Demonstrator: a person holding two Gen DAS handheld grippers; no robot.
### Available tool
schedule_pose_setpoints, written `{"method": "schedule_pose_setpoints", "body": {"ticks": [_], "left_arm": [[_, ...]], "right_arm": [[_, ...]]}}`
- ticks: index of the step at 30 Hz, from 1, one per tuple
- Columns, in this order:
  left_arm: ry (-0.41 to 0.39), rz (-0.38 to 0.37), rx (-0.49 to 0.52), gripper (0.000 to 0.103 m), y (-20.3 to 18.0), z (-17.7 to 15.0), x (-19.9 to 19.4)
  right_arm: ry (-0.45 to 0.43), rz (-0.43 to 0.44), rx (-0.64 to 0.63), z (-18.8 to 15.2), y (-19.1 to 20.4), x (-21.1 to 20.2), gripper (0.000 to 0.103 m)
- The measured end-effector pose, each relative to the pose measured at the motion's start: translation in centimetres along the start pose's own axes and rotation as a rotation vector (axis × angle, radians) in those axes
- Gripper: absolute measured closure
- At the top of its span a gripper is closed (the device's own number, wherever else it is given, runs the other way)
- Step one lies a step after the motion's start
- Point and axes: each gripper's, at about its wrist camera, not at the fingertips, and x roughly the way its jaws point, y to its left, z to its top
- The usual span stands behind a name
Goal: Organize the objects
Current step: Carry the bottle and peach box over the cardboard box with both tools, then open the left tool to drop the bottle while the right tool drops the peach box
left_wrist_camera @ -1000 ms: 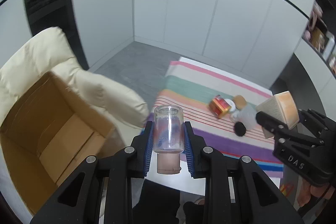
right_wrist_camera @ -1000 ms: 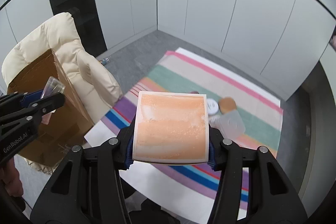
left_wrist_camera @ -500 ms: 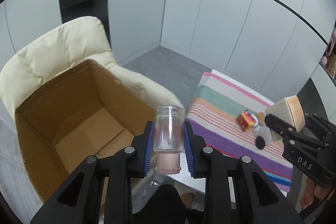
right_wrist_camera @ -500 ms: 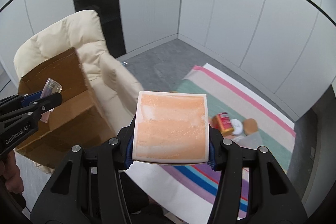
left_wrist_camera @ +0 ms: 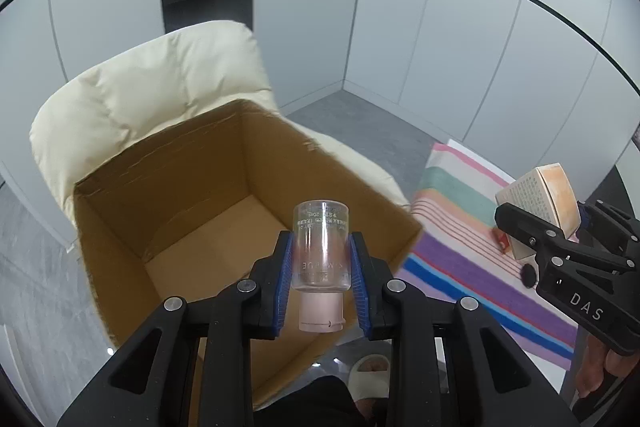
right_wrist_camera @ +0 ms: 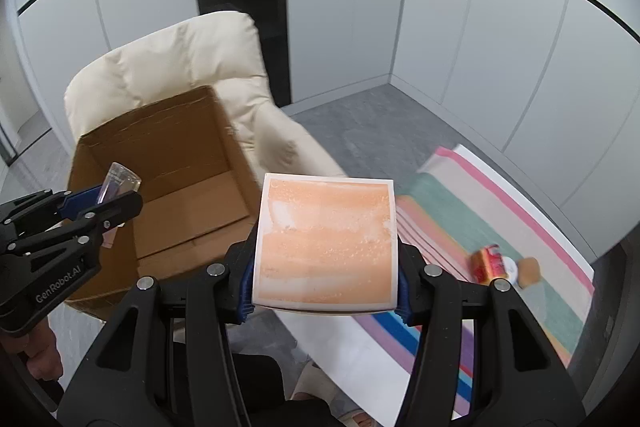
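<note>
Nothing visible yet on the bare floor of the cardboard box [left_wrist_camera: 208, 227]; likely an early stage, with both carried items still to drop in.

Left gripper [left_wrist_camera: 321, 269] clenched on the clear bottle [left_wrist_camera: 321, 251], pink cap toward the camera, poised over the box's open mouth, box floor just ahead and below.

Right gripper [right_wrist_camera: 326, 277] clamped on the orange packet [right_wrist_camera: 326, 243], off the box's right side, not over it. Red can [right_wrist_camera: 488, 263] and other small items left on the striped cloth [right_wrist_camera: 460, 211], well to the right.
</note>
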Motion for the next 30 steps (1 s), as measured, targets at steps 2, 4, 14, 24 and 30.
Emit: {"method": "schedule_pose_setpoints", "body": {"ticks": [2, 4, 14, 24, 30], "left_arm": [[0.007, -0.001, 0.001, 0.075, 0.8, -0.2, 0.0], [0.015, 0.002, -0.008, 0.075, 1.6, -0.4, 0.1], [0.036, 0.038, -0.062, 0.075, 5.6, -1.7, 0.9], [-0.045, 0.135, -0.070, 0.015, 8.5, -2.4, -1.1], [-0.070, 0.192, -0.133, 0.000, 10.8, -3.0, -2.6]], "right_arm": [[0.006, 0.011, -0.013, 0.2, 1.0, 0.4, 0.049], [0.012, 0.029, -0.029, 0.4, 2.1, 0.8, 0.049], [0.028, 0.087, -0.093, 1.3, 7.3, 2.6, 0.049], [0.039, 0.121, -0.120, 2.2, 10.5, 3.9, 0.049], [0.048, 0.147, -0.144, 2.7, 12.9, 4.8, 0.048]]}}
